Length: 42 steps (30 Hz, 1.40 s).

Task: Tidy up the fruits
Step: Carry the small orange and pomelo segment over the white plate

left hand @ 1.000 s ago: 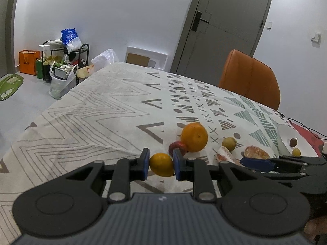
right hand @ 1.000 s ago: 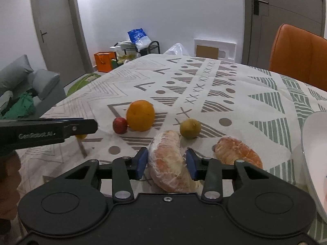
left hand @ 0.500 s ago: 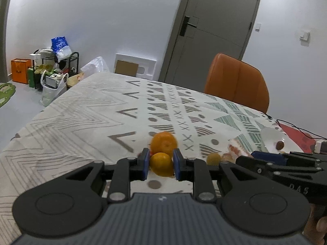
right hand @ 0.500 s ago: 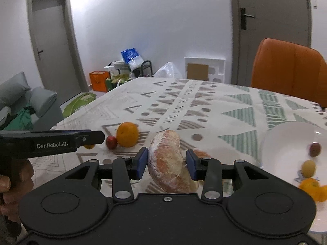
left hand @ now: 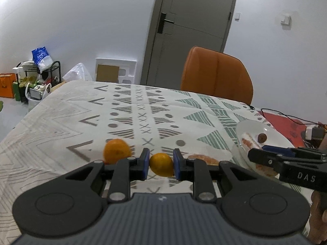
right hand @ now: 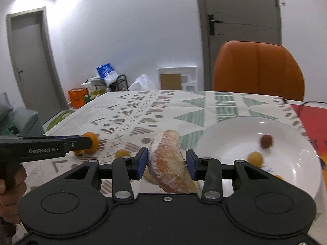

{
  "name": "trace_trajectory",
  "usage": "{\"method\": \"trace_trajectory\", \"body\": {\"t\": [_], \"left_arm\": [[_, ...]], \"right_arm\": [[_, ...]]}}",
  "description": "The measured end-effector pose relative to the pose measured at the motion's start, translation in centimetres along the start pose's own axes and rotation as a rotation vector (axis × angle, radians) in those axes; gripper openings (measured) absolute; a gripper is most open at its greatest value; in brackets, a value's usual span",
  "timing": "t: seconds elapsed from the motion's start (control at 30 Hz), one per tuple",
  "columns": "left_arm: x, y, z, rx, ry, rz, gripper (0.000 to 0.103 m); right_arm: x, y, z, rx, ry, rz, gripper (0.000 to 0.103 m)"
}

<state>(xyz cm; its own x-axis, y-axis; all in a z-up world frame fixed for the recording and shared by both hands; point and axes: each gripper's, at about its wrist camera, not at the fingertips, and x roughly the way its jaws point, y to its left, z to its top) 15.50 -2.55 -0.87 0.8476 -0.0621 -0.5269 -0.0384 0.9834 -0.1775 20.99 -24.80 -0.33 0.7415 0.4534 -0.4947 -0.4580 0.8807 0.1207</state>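
Note:
My left gripper [left hand: 160,164] is shut on a small yellow-orange citrus fruit [left hand: 161,164] and holds it above the patterned tablecloth. A big orange [left hand: 116,150] lies on the cloth to its left. My right gripper [right hand: 166,163] is shut on a wrapped pomelo segment [right hand: 168,161] beside the left rim of the white plate [right hand: 241,128]. The plate holds a dark red fruit [right hand: 266,141] and a small yellow fruit [right hand: 255,157]. In the left wrist view the right gripper [left hand: 286,161] hangs over the plate [left hand: 249,126].
Another pomelo segment [left hand: 201,159] and a small yellow fruit [right hand: 122,153] lie on the cloth. An orange chair [left hand: 216,75] stands at the table's far side. A red mat with cables [left hand: 286,122] lies right of the plate.
Both grippers have risen and moved right with their fruit. The right gripper with the pomelo segment has reached the plate's left rim. The left gripper has passed the big orange.

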Motion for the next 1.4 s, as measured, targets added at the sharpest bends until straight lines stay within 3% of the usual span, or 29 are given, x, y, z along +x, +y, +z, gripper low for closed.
{"method": "trace_trajectory", "body": {"t": [0.33, 0.7, 1.4], "left_arm": [[1.3, -4.1, 1.0, 0.053, -0.009, -0.021, 0.023], [3.3, -8.6, 1.6, 0.113, 0.002, -0.109, 0.023], [6.9, -13.6, 1.8, 0.202, 0.051, -0.210, 0.023]], "right_arm": [[-1.6, -4.3, -0.1, 0.072, -0.053, -0.053, 0.039], [-2.7, -8.3, -0.9, 0.131, -0.080, -0.140, 0.039], [-2.6, -11.2, -1.8, 0.220, -0.082, -0.251, 0.040]]}}
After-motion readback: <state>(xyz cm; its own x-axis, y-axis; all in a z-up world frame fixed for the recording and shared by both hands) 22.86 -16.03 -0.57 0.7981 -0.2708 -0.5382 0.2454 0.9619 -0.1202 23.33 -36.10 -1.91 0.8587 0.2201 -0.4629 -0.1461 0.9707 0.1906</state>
